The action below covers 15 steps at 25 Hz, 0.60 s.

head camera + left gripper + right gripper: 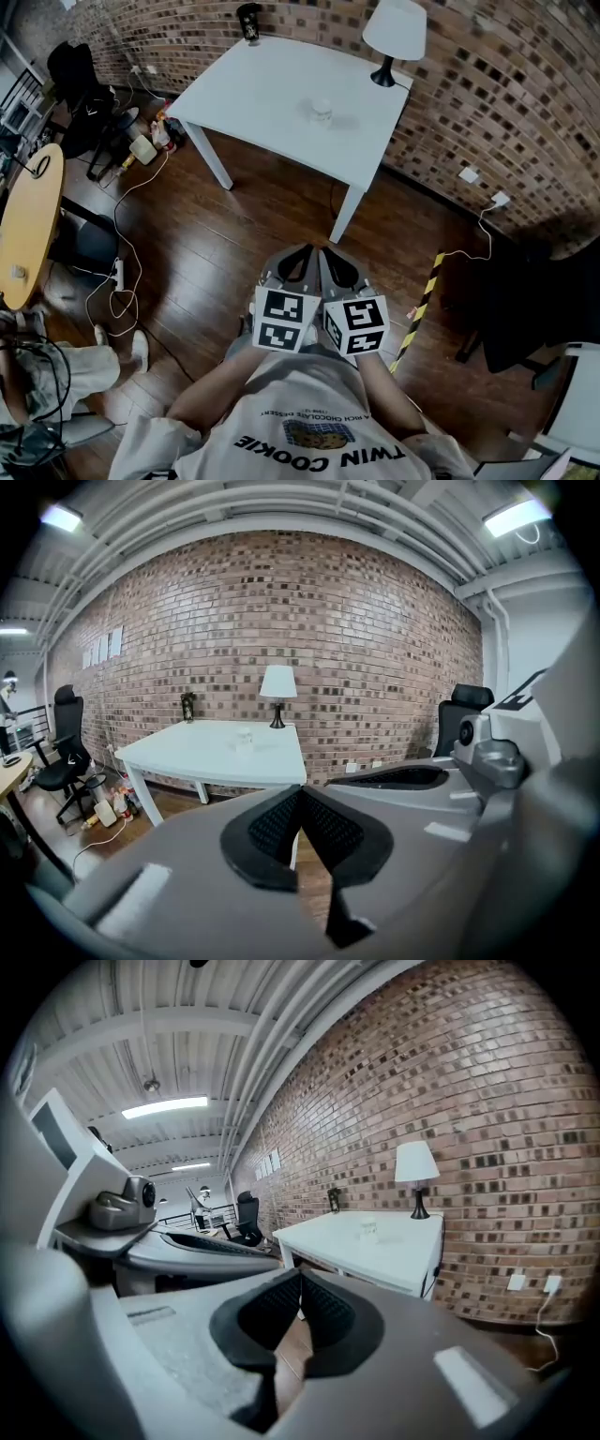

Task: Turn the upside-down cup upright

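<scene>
The left gripper [300,264] and right gripper [337,268] are held side by side in front of the person's chest, over the wooden floor [234,234]. Both point toward 12 o'clock. Each has its 2 jaws pressed together at the tips with nothing between them, as each gripper's own view shows. Well beyond them at 12 o'clock stands a white table [262,84] against the brick wall [487,84]. The small clear cup [322,110] sits near the table's middle; which way up it stands cannot be told. From the cup, a white lamp [394,37] stands at 1 o'clock, and a dark object [249,21] sits at 11 o'clock on the far corner.
</scene>
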Each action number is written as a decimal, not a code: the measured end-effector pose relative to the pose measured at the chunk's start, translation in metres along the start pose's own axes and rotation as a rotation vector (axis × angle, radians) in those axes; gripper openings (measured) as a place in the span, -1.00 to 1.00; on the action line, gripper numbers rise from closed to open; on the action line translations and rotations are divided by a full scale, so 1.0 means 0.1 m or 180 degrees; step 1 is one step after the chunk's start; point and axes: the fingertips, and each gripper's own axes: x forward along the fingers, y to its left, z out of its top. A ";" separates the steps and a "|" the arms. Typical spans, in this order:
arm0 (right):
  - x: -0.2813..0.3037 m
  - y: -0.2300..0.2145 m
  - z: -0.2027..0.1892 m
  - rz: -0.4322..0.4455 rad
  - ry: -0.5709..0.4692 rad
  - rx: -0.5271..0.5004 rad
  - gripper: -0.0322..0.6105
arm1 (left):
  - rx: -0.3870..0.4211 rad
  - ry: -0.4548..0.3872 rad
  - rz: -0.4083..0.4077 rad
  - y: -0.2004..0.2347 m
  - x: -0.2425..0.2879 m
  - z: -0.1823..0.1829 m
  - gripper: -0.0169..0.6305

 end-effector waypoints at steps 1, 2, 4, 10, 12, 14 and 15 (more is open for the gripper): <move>0.05 -0.04 0.01 -0.0005 0.0000 -0.0004 -0.89 | 0.0001 -0.0003 -0.0004 0.02 0.06 0.02 -0.93; 0.10 -0.09 0.02 -0.0012 0.0003 -0.0011 -0.89 | -0.0002 -0.0002 -0.0008 0.04 0.12 0.03 -0.93; 0.21 -0.17 0.04 -0.0023 0.0017 -0.0030 -0.89 | -0.0018 0.0003 -0.0021 0.10 0.25 0.04 -0.93; 0.69 -0.40 0.16 -0.0111 0.0078 -0.0071 -0.89 | -0.0075 0.0017 -0.0119 0.41 0.67 0.16 -0.93; 0.88 -0.46 0.24 -0.0153 0.0092 -0.0074 -0.89 | -0.0090 0.0024 -0.0163 0.56 0.82 0.23 -0.93; 1.09 -0.53 0.31 -0.0188 0.0110 -0.0066 -0.89 | -0.0095 0.0034 -0.0220 0.71 0.99 0.30 -0.93; 1.20 -0.56 0.34 -0.0203 0.0125 -0.0058 -0.89 | -0.0096 0.0039 -0.0252 0.79 1.08 0.34 -0.93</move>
